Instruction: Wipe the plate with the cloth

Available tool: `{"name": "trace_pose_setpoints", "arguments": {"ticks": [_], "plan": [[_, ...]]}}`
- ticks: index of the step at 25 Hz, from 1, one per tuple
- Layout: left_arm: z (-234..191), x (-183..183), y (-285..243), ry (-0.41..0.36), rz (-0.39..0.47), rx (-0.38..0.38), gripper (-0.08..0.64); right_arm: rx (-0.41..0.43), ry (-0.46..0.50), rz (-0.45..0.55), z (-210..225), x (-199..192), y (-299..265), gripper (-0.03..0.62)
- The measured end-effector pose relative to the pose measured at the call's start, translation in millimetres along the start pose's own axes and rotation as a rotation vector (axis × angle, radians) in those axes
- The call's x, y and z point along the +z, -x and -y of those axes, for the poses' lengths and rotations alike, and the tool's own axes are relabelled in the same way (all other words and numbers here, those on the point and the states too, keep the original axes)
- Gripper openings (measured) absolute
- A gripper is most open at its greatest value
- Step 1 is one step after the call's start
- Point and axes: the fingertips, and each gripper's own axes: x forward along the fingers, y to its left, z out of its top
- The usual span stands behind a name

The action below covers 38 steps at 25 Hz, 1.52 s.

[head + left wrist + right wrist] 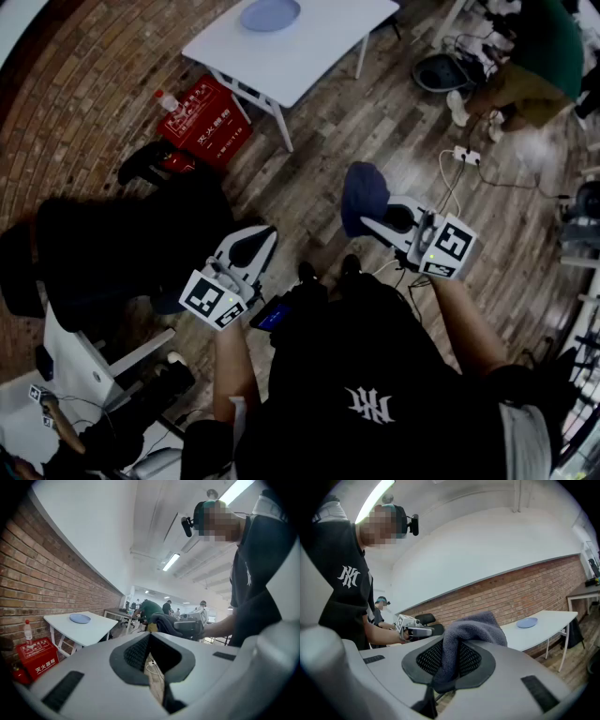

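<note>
Right gripper [370, 223] clamped on cloth [362, 192], bunched between its jaws, ready for wiping | left gripper [265, 234] jaws together, empty; I judge it spare to steady things | plate [270, 13] lies on table [319, 52], well apart from both grippers | wiping not yet begun; I must close in first

L gripper [265, 234] closed empty, R gripper [370, 225] clamped.

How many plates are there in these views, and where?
1. The round pale blue plate lies on the white rectangular table, at the top edge of the head view. No other plate shows in any view.
</note>
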Motion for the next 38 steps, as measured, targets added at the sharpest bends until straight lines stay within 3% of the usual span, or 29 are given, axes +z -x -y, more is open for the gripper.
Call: {"name": "trace_pose_setpoints", "arguments": {"ticks": [5,12,26,38], "plan": [[13.2,19.5,-14.3,-0.045,0.031,0.023,0.002,0.008,0.031,0.031,3.0,13.0,18.7,0.074],[7.6,16.0,-17.4,0.009,0.051,0.044,0.003,-0.025,0.033,0.013,6.9,5.7,37.8,0.074],[15.4,10.2,-26.3,0.010,0.053,0.030,0.002,-0.031,0.054,-0.014,8.1,4.7,47.3,0.074],[21.2,5.7,-56.4,0.019,0.042,0.047,0.002,-0.100,0.020,-0.018,37.6,-1.7,86.2,0.074]]}}
